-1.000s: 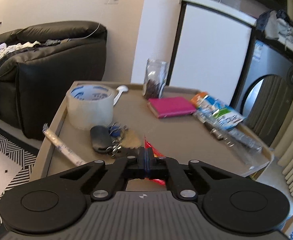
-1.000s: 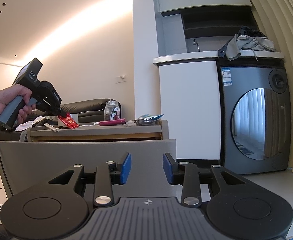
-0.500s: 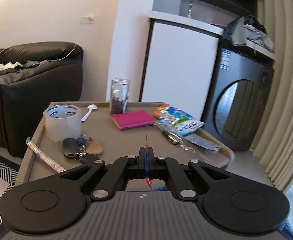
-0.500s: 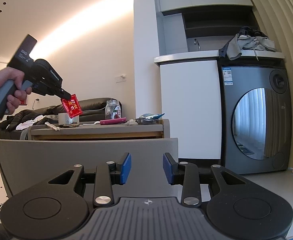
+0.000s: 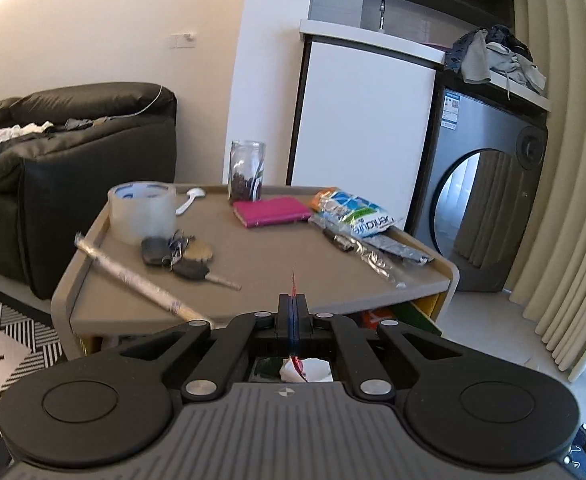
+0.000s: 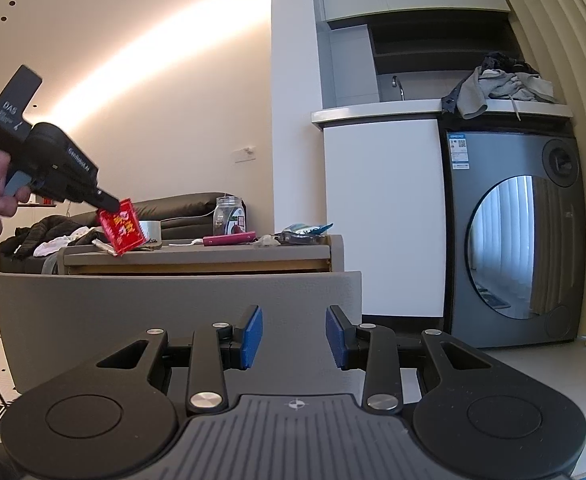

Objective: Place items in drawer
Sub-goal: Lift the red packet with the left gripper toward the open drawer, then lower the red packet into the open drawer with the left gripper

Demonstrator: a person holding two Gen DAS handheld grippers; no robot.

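1. The left gripper (image 6: 107,204) is clamped tight on a red sachet (image 6: 121,231), held edge-on above the table's (image 5: 301,280) near edge, probably bound for the drawer.
2. The right gripper (image 6: 293,334) waits spread wide and empty before the pulled-out drawer front (image 6: 173,296).

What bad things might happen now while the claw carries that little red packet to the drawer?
1. The left claw pinches the red packet only by one corner, so it might slip and fall on the table top instead of into the drawer.
2. The drawer front stands out below the table; a low swing could knock the packet against it.
3. The right claw waits open close to the drawer front and might get in the way.
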